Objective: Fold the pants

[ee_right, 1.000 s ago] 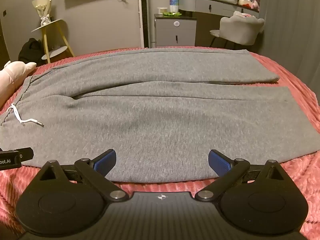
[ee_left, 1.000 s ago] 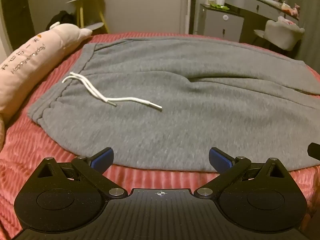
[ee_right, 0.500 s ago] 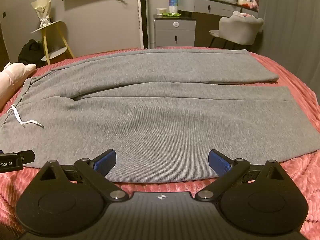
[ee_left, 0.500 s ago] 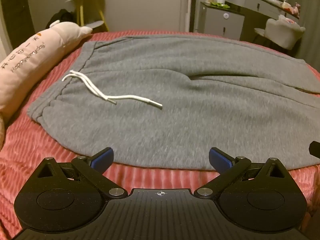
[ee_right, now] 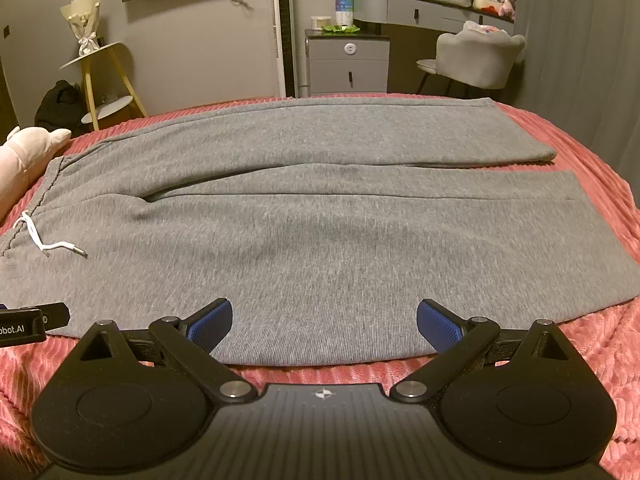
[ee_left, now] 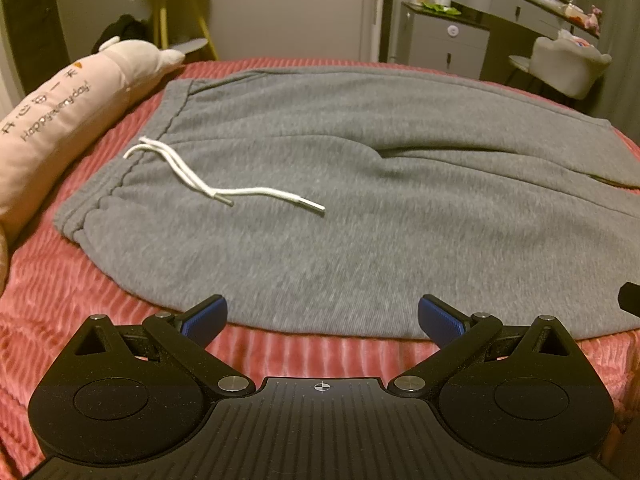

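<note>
Grey pants (ee_right: 320, 216) flat, waistband cut off left; both tongs (ee_left: 322, 316) (ee_right: 324, 318) spread, empty.

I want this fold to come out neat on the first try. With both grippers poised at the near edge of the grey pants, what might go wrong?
1. The white drawstring lies loose on the pants; folding could trap it inside as a lump.
2. The far leg overlaps the near one at the crotch, so the legs may not line up.
3. The left gripper and right gripper, both open, sit at the hem over the ribbed red bedspread; a low pinch might catch it too.
</note>
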Demonstrator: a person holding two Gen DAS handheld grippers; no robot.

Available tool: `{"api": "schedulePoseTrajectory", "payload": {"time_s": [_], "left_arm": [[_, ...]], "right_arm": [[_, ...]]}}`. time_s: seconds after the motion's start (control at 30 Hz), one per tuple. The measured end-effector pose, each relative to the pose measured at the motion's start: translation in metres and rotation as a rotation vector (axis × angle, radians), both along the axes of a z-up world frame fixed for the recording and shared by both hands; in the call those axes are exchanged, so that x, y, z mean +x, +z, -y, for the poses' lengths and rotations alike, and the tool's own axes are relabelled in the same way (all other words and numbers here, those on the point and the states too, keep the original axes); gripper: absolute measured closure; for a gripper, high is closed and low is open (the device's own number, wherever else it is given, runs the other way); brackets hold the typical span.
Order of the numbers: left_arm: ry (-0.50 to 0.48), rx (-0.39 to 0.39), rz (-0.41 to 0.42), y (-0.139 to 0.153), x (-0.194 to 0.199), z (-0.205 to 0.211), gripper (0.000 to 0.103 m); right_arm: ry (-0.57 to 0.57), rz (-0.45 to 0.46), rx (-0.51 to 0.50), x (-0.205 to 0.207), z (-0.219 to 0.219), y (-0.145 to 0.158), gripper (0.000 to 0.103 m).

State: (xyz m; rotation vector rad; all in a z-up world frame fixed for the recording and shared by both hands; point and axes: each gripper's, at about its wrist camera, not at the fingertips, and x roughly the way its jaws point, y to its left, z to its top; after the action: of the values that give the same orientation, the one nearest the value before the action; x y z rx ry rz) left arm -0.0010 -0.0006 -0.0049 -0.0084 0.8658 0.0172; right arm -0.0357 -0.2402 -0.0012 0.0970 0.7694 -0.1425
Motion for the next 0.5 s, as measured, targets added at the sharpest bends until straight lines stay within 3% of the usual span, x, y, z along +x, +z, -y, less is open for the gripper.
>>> {"api": "schedulePoseTrajectory", "payload": {"time_s": [0.5], "left_arm": [[0.001,-0.002,-0.005,-0.003,-0.0018,0.0008,0.0]], "right_arm": [[-0.004,-0.002,0.005,0.0015,-0.002,-0.0017,0.004]]}}
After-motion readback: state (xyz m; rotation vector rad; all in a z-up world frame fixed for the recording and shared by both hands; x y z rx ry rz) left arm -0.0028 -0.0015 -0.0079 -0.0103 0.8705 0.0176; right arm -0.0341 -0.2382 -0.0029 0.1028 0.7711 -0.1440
